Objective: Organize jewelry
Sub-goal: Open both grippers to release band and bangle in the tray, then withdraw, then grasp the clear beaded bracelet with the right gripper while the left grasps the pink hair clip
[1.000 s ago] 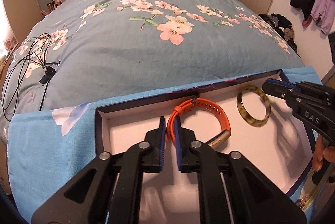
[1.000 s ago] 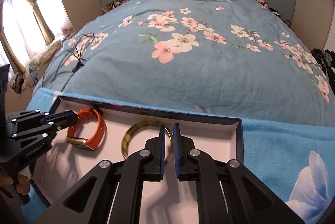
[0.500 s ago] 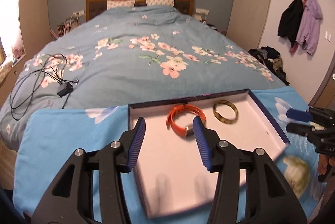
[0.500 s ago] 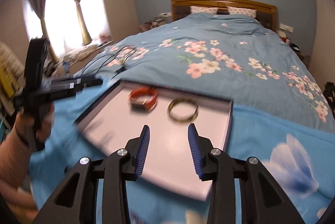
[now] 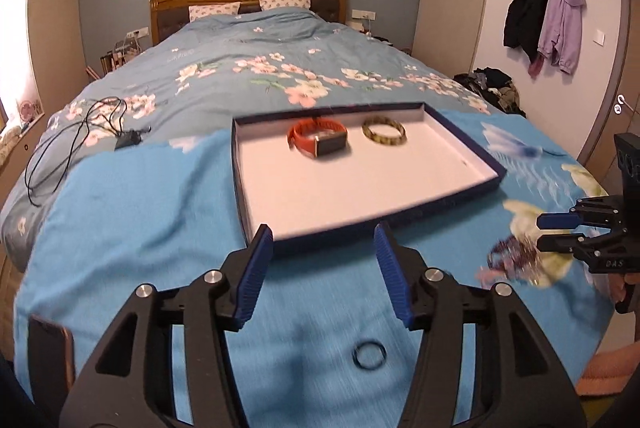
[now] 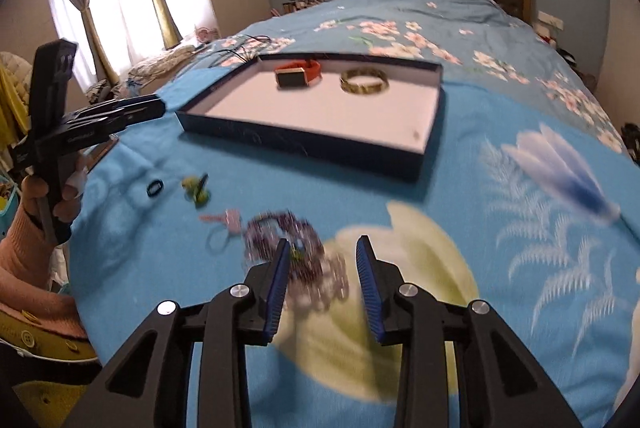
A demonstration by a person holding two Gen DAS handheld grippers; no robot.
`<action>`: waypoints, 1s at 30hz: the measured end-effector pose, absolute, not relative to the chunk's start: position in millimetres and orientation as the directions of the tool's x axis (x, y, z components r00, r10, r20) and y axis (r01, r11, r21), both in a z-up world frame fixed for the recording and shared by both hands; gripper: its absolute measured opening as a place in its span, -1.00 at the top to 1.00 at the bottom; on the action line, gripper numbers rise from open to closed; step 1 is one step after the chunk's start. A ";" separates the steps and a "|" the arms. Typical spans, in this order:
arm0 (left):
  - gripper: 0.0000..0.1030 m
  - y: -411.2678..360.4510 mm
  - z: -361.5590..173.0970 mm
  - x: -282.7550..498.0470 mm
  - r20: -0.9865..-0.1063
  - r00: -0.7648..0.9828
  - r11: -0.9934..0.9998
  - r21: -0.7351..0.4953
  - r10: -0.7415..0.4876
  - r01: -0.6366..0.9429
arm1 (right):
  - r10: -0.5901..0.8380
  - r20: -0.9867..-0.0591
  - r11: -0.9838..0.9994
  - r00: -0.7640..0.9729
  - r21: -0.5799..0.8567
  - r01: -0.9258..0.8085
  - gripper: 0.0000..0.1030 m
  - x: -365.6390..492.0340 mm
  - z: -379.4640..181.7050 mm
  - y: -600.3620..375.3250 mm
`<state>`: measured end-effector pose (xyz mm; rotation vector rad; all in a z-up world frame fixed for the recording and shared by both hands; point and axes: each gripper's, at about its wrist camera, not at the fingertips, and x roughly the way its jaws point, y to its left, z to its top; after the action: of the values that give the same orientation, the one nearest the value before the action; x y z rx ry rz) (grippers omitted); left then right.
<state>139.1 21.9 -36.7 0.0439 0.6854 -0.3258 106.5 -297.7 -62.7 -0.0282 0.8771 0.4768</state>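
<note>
On the bed's blue cloth (image 5: 140, 212), one tray (image 5: 468, 144) holds two bracelets: orange band (image 5: 318, 138), mottled bangle (image 5: 384, 130). Left tongs (image 5: 324, 272) and right tongs (image 6: 322, 278) gape empty; one black ring (image 5: 370, 353) lies outside.

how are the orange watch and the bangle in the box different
The orange watch has a bright orange strap with a dark rectangular face; the bangle is a plain mottled yellow-brown ring with no face. The watch sits left of the bangle in the left wrist view, and its loop looks bulkier and less round than the bangle's even circle. Both lie apart from each other at the far end of the box, untouched by either gripper.
</note>
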 end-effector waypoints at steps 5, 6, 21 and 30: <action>-0.05 19.4 -49.9 124.4 -0.641 0.710 0.946 -0.082 -0.291 0.314 | 0.425 -0.735 0.893 0.528 0.245 -0.377 0.20 99.1 -72.0 -302.1; -0.05 18.4 -52.0 123.1 -0.644 0.709 0.948 -0.084 -0.287 0.308 | 0.415 -0.738 0.898 0.531 0.238 -0.371 0.20 99.3 -73.5 -300.2; -0.06 6.8 -53.4 107.8 -0.639 0.680 0.919 -0.115 -0.359 0.377 | 0.392 -0.729 0.906 0.562 0.199 -0.373 0.85 87.9 -66.9 -295.6; -0.04 -30.9 -53.7 90.3 -0.635 0.596 0.826 -0.120 -0.491 0.551 | 0.449 -0.642 0.884 0.621 0.221 -0.411 0.85 87.9 -28.3 -292.6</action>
<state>90.3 -30.9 -53.7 0.0917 0.7083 -0.6058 87.9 -292.6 -28.3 0.0540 0.7529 0.4946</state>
